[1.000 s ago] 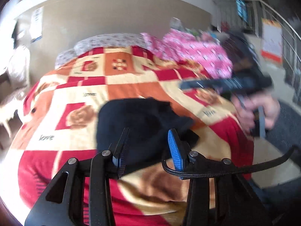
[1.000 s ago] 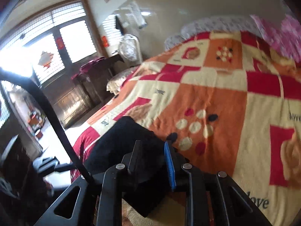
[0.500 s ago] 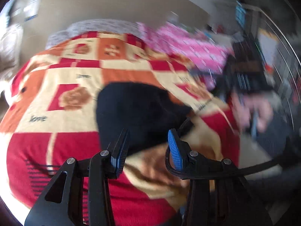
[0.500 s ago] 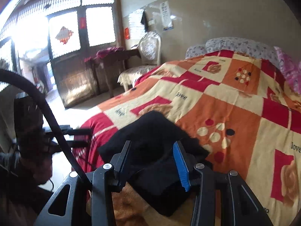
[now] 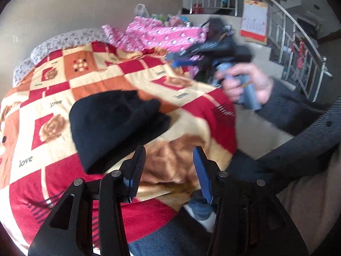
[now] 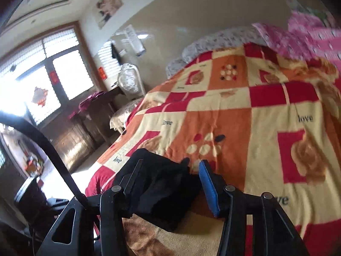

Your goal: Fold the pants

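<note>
Left gripper (image 5: 169, 168) spread wide and empty, now drawn back off the pants (image 5: 116, 123), a compact black bundle ahead and left of its tips on the checked blanket (image 5: 191, 111). Right gripper (image 6: 170, 179), clamped on the cloth a second ago, likewise parted, bundle lying loose just beyond. Released on both sides; fold judged finished.

We are in a home bedroom: a bed under a red-and-orange patchwork fleece blanket (image 6: 245, 117), tall louvred windows (image 6: 59, 72), framed wall photo (image 6: 107, 5).
</note>
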Demonstrator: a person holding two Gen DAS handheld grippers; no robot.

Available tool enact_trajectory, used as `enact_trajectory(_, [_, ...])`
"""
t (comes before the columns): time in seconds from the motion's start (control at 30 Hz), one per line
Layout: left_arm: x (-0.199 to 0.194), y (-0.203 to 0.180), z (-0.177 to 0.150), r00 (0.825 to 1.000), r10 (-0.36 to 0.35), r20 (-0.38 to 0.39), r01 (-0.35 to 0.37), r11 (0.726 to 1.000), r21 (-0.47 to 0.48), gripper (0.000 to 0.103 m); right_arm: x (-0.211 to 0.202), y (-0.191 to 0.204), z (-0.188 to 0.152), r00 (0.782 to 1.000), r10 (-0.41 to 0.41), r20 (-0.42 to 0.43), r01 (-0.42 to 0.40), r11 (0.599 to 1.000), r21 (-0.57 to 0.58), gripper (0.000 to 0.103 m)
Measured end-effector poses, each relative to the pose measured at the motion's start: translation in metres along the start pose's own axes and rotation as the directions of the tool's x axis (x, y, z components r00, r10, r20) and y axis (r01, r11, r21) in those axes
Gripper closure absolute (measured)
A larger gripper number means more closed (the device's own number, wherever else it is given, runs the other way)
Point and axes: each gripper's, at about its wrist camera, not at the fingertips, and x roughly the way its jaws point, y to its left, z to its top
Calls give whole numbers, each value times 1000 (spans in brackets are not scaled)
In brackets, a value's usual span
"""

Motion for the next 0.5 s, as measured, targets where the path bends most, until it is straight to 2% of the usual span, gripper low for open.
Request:
enact_trajectory(0.1, [-12, -8, 9, 998, -12, 64, 12, 1000, -1, 57, 3, -43, -4, 994, -102, 39, 92, 974, 205, 55])
enact_trajectory(0.13, [-17, -9, 12, 996, -25, 87, 26, 1000, -4, 55, 2, -60, -6, 991, -126, 44, 108, 951, 288, 55])
enact_trajectory(0.17, [-19, -10, 14, 995, -25, 93, 26, 1000, -2, 47, 1, -75, -9, 988, -145, 44, 119, 922, 367, 55])
enact_trajectory(0.2, [-18, -8, 14, 996, -12, 92, 12, 1000, -1, 43, -1, -88, -12, 989, -145, 41, 113, 895, 432, 55])
enact_trajectory(0.23, [-16, -3, 14, 996, 0, 87, 2, 1000, -12, 40, -3, -90, -13, 993, -104, 63, 65, 896, 440, 56])
enact_trajectory(0.3, [-6, 19, 16, 997, 45, 62, -39, 995, -92, 40, -16, -77, -9, 992, -21, 122, -25, 930, 366, 55])
enact_trajectory(0.37, [2, 47, 20, 991, 127, 50, -115, 973, -198, 40, -26, -48, -1, 977, 151, 150, -184, 955, 232, 55])
enact_trajectory(0.4, [6, 63, 22, 983, 178, 48, -160, 953, -259, 40, -26, -31, 1, 964, 242, 110, -257, 955, 149, 55])
enact_trajectory(0.43, [9, 75, 24, 979, 197, 57, -172, 939, -296, 40, -21, -10, 2, 954, 297, 26, -298, 952, 63, 55])
enact_trajectory(0.5, [18, 97, 28, 978, 197, 73, -156, 914, -375, 40, -4, 31, -8, 959, 262, -109, -274, 953, -126, 55])
